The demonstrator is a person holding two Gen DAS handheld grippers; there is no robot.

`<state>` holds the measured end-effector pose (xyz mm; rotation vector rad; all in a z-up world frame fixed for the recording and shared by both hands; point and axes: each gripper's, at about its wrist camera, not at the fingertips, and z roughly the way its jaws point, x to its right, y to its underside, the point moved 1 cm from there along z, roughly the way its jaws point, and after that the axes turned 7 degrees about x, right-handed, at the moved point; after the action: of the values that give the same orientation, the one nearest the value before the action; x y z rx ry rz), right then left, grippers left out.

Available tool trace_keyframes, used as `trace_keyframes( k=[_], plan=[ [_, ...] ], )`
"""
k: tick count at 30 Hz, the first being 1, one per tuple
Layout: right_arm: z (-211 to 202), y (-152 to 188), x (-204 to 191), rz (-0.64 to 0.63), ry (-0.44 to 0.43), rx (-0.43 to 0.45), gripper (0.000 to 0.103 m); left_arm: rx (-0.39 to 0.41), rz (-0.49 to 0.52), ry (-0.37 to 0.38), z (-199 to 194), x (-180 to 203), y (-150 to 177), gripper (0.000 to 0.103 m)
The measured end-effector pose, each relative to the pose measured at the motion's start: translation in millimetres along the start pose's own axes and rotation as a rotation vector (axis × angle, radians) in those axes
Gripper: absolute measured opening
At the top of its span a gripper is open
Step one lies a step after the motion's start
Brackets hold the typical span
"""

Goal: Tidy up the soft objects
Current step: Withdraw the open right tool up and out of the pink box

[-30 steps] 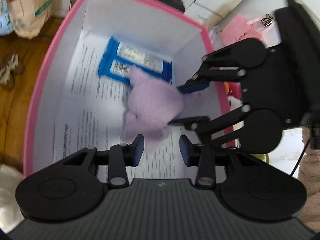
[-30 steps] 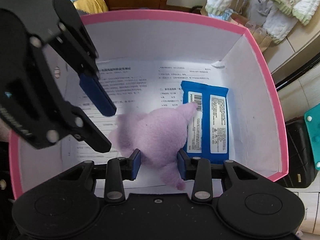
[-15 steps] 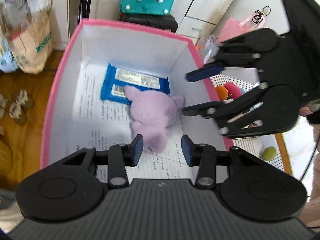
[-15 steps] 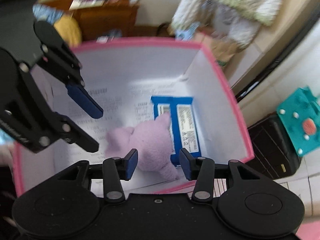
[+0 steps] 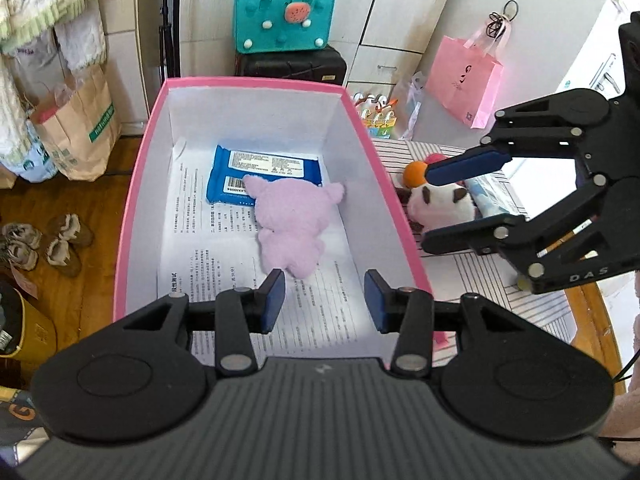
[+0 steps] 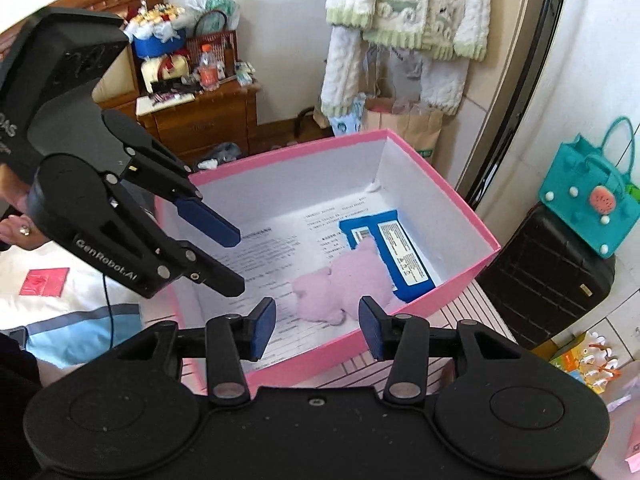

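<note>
Pink box [image 5: 132, 208] on striped surface [image 5: 492, 276], printed paper [image 5: 224, 256] lining its floor. Lilac plush [image 5: 294, 224] lies inside, near the middle, its head overlapping a blue packet [image 5: 256, 170] at the far end. Left gripper [image 5: 324, 306] above the near end of the box, jaws just opening, parted, nothing between them. Right gripper [image 6: 316, 326] over the box's near rim, jaws apart and empty, having just widened. Panda plush [image 5: 440, 208] and orange ball [image 5: 414, 172] on the surface beside the box.
</note>
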<state>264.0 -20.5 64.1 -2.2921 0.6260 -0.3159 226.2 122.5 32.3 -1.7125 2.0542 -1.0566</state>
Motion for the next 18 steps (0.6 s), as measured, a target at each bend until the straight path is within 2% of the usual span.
trace_keyframes(
  k=[11, 18],
  plan=[
    [-68, 20, -29, 0.026, 0.060, 0.106, 0.052, 0.074, 0.071, -0.027, -60, 37, 10, 0.049],
    [-109, 47, -47, 0.048, 0.087, 0.156, 0.053, 0.114, 0.134, 0.007, -89, 64, 26, 0.055]
  ],
)
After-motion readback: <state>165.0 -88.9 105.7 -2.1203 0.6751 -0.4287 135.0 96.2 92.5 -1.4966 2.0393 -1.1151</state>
